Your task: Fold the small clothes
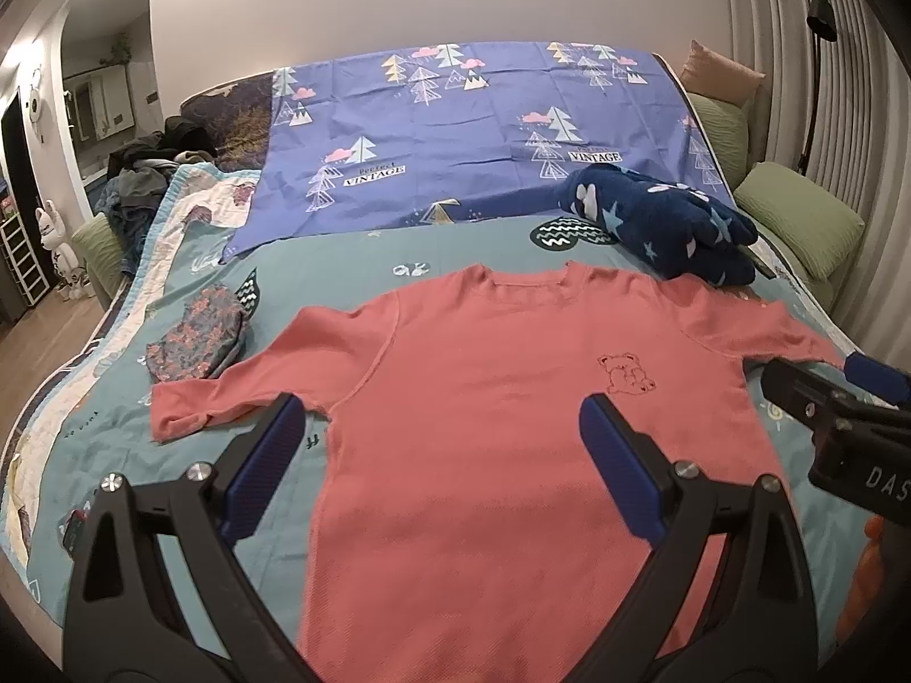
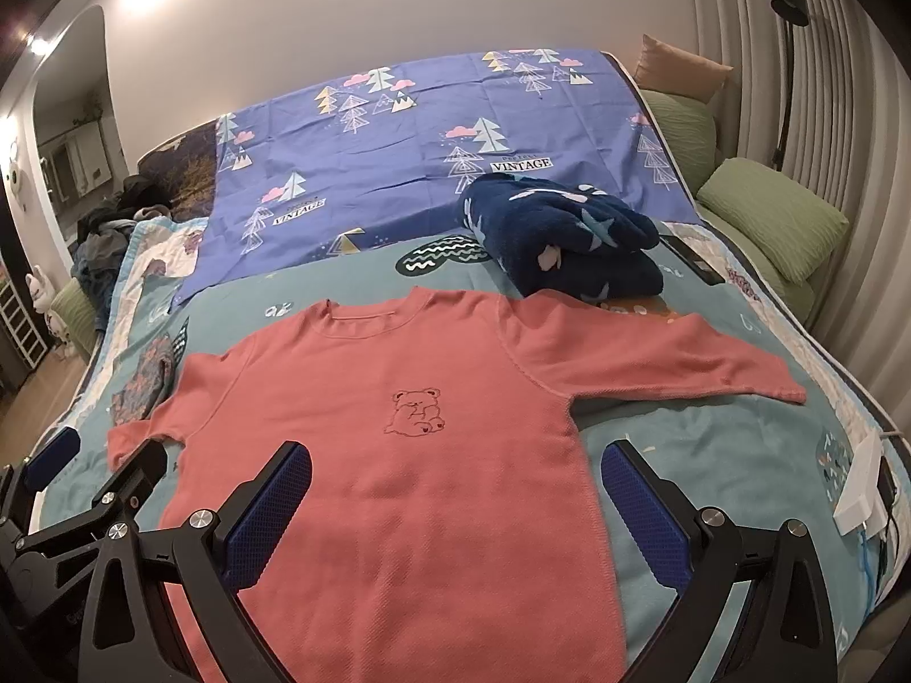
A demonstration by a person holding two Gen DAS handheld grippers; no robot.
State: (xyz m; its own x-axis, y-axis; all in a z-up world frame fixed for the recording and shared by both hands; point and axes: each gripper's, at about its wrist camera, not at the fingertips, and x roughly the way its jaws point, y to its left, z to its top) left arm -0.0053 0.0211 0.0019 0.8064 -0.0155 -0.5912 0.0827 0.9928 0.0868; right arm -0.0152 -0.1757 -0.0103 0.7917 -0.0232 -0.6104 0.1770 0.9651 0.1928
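A small coral long-sleeved shirt (image 1: pixel 484 398) (image 2: pixel 398 455) with a bear outline on the chest lies flat, face up, on the teal bedspread (image 1: pixel 341 262), both sleeves spread out. My left gripper (image 1: pixel 441 427) hovers open above the shirt's left side, nothing between its blue pads. My right gripper (image 2: pixel 455 478) hovers open above the shirt's right edge, also empty. The right gripper's black body (image 1: pixel 842 415) shows at the right edge of the left wrist view; the left gripper's body (image 2: pixel 85 495) shows at the lower left of the right wrist view.
A folded floral garment (image 1: pixel 196 336) lies left of the shirt. A navy star-patterned fleece bundle (image 1: pixel 666 222) (image 2: pixel 563 239) sits behind its right shoulder. A purple tree-print sheet (image 1: pixel 455 125) covers the far bed. Green pillows (image 1: pixel 797 216) line the right side; a white power strip (image 2: pixel 860 484) lies at the right edge.
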